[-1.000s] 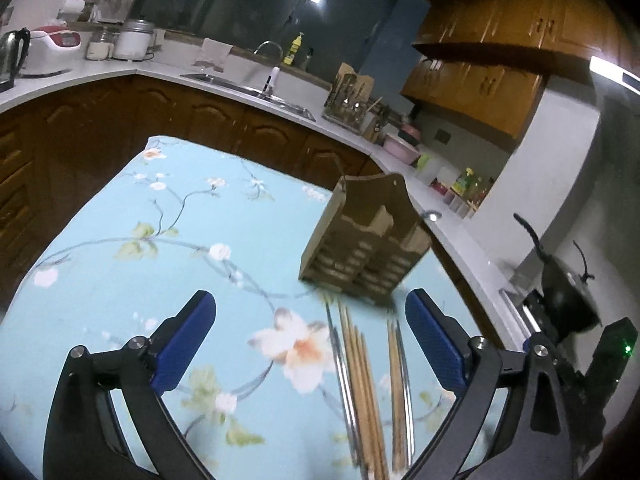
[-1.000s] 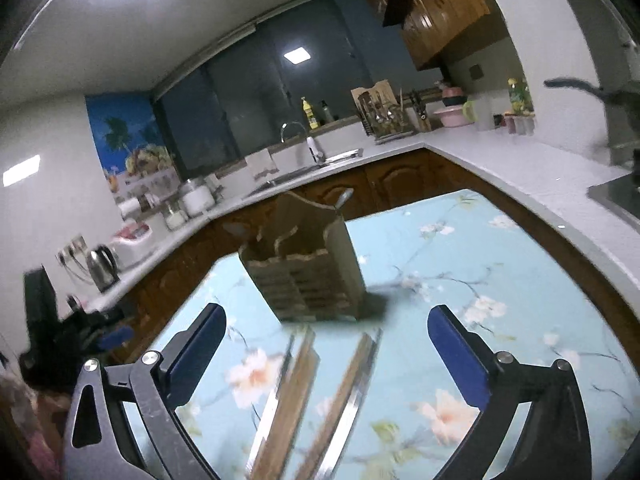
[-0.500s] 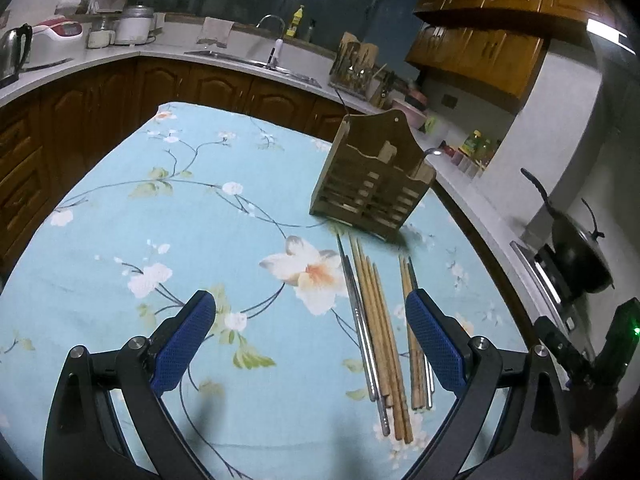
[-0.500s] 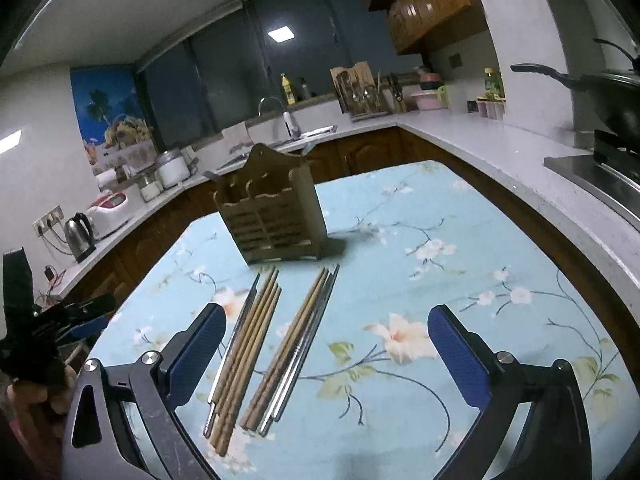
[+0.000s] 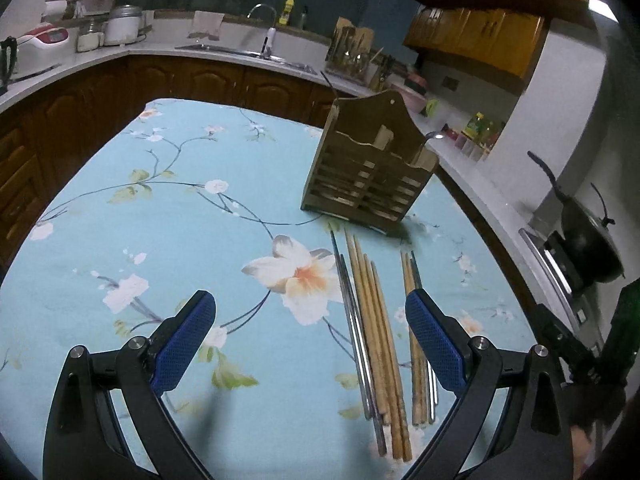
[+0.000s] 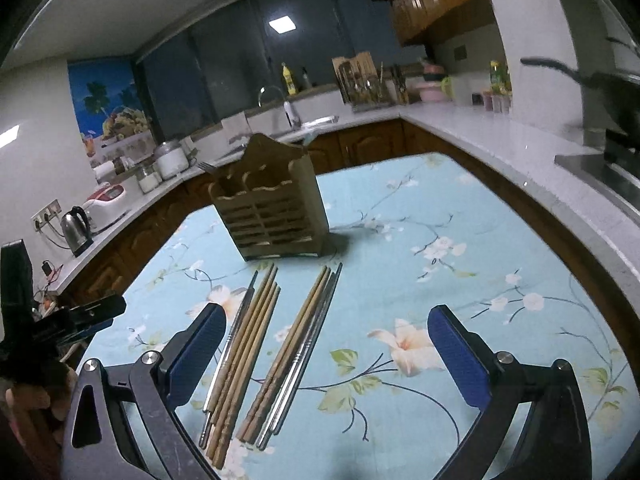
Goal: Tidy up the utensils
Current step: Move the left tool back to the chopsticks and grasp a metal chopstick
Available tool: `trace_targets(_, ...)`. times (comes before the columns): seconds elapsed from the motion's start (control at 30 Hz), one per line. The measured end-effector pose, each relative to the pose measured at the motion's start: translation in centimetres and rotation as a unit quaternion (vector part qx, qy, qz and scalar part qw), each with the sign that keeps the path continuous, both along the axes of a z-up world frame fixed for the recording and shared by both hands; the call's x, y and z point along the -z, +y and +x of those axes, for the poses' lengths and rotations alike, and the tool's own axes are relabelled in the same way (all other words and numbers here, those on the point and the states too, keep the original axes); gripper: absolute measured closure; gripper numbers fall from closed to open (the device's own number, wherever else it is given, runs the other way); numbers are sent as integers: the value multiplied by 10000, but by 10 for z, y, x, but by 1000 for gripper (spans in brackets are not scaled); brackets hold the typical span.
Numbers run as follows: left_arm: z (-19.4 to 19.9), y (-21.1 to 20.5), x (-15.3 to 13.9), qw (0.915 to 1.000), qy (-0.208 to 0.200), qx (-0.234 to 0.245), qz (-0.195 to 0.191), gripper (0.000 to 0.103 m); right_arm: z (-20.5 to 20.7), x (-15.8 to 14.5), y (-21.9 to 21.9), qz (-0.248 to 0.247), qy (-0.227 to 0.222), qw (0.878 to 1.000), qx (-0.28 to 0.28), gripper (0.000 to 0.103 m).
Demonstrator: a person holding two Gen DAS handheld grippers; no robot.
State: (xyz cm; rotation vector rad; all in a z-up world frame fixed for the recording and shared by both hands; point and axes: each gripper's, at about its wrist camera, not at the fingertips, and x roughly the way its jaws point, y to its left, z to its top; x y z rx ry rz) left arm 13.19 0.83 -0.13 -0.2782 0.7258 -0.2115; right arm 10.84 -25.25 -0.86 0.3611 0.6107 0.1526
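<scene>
Table (image 5: 168, 208) with floral cloth now steadier in both views than second ago. Wooden holder (image 5: 370, 166) upright at far side, fork and spoon handles poking out. Chopsticks (image 6: 256, 344) in two bundles just before holder, untouched. Left gripper (image 5: 310, 338) and right gripper (image 6: 326, 356) spread wide, empty, lowered nearer chopsticks; pick-up likely next.

no readable text, labels or numbers anywhere
</scene>
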Motion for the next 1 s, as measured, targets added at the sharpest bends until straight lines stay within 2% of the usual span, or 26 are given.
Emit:
trace_targets(0.07, 14, -3, 3, 9999, 146, 39, 15, 5, 9, 2, -4, 148, 54, 9999, 13, 3)
trace_targets(0.1, 21, -5, 4, 9998, 206, 52, 3, 5, 16, 3, -5, 202, 93, 9998, 5, 7)
trace_targets(0.17, 38, -8, 7, 9994, 321, 84, 17, 8, 29, 5, -6, 248, 222, 9994, 11, 18)
trace_targets(0.2, 48, -10, 9, 9992, 388, 93, 39, 9, 35, 7, -5, 272, 289, 9992, 6, 28)
trace_targets(0.23, 57, -13, 11, 9988, 466, 128, 47, 11, 44, 10, -5, 309, 397, 9987, -24, 35)
trace_targets(0.4, 93, -27, 18, 9973, 652, 334, 84, 27, 88, 32, 2, 384, 992, 9942, -166, 55)
trace_targets(0.47, 106, -34, 23, 9959, 750, 476, 138, 37, 100, 40, 4, 401, 1123, 9927, -185, 60)
trace_targets(0.53, 121, -42, 29, 9942, 863, 596, 234, 44, 112, 48, 6, 369, 1265, 9911, -201, 70)
trace_targets(0.6, 130, -47, 34, 9930, 935, 643, 319, 47, 122, 55, 6, 403, 1361, 9896, -220, 74)
trace_targets(0.67, 141, -52, 42, 9915, 1049, 659, 399, 56, 133, 62, 7, 362, 1476, 9882, -204, 78)
trace_targets(0.73, 151, -55, 50, 9898, 1188, 690, 388, 57, 142, 68, 7, 383, 1566, 9867, -217, 81)
trace_targets(0.83, 161, -59, 55, 9882, 1266, 755, 410, 65, 153, 72, 10, 286, 1646, 9857, -219, 86)
trace_targets(0.93, 166, -61, 58, 9874, 1289, 810, 438, 67, 160, 74, 13, 227, 1686, 9851, -257, 87)
trace_targets(1.0, 168, -65, 61, 9865, 1295, 856, 516, 71, 164, 77, 17, 123, 1734, 9844, -287, 91)
